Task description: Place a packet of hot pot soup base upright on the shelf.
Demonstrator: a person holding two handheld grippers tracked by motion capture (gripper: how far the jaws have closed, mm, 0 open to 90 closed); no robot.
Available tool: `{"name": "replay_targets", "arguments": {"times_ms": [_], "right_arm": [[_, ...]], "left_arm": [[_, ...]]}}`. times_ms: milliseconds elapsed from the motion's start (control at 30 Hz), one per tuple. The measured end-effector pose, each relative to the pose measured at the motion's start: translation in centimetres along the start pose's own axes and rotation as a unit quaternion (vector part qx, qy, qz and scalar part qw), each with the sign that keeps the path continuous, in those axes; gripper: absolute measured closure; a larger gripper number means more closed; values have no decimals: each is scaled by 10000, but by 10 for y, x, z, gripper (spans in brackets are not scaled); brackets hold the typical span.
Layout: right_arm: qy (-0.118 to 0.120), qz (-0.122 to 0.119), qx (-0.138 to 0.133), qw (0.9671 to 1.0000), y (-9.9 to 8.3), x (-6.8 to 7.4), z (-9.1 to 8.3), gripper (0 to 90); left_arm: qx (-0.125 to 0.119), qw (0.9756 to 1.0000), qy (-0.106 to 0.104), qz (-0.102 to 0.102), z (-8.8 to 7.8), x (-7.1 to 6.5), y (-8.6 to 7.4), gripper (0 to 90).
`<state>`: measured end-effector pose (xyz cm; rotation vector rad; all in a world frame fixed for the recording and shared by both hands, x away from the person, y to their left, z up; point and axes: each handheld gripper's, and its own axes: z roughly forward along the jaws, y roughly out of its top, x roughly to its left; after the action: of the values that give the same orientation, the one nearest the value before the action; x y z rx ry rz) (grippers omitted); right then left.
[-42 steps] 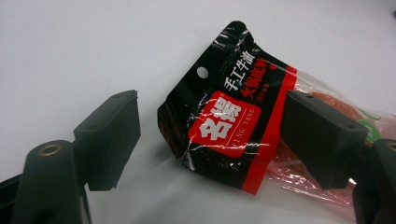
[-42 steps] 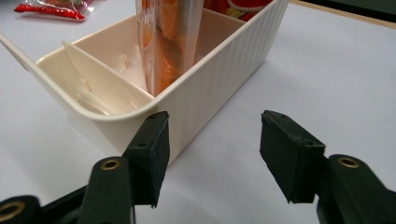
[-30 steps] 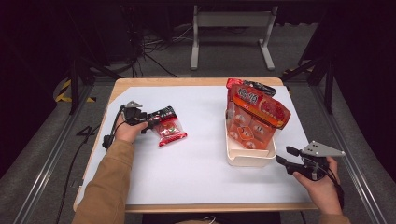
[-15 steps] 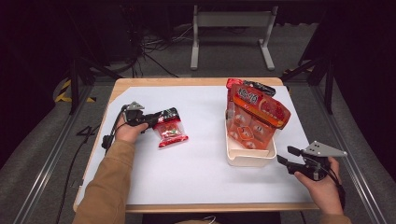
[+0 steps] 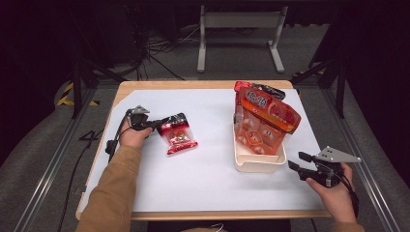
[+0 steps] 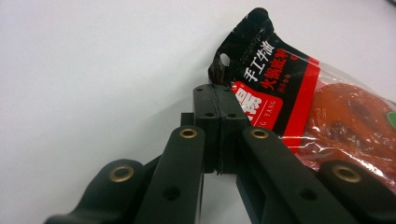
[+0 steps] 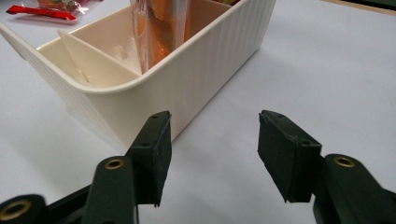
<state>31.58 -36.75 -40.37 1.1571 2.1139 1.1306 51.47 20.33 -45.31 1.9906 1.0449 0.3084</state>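
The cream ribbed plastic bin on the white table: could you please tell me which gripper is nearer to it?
Right. The right gripper hovers open just beside the cream ribbed plastic bin, near its corner. The left gripper is across the table, shut on the small red and black sauce packet.

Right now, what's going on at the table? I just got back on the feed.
A person is working with a hand-held gripper in each hand. The left gripper is shut on the black top edge of a small red sauce packet lying on the white table cover. The right gripper hangs open and holds nothing, near a corner of the cream divided bin. That bin already holds larger orange snack bags standing up out of it; its near compartment looks empty.
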Motion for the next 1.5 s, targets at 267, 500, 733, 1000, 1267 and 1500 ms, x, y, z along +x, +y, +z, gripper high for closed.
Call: {"name": "replay_targets", "arguments": {"times_ms": [267,500,733,1000,1267,1500], "right_arm": [[-57,-116,92,9999,-1,-2,1,509],[-100,-257,134,9995,1,-6,3,574],[-78,-248,160,9995,2,-10,6,599],[-31,-188,166,9997,4,-14,9,614],[-8,-183,155,9997,6,-17,13,622],[-27,-125,162,9998,5,-19,16,632]], "left_arm": [[-197,9996,-160,-105,-14,-4,7,900],[-528,9980,-306,141,-37,-13,16,900],[-778,9951,-550,279,-58,-27,23,900],[-842,9915,-747,655,-79,-46,32,900],[-858,9844,-969,1190,-98,-77,43,900],[-1026,9786,-1052,1441,-116,-96,49,900]]}}
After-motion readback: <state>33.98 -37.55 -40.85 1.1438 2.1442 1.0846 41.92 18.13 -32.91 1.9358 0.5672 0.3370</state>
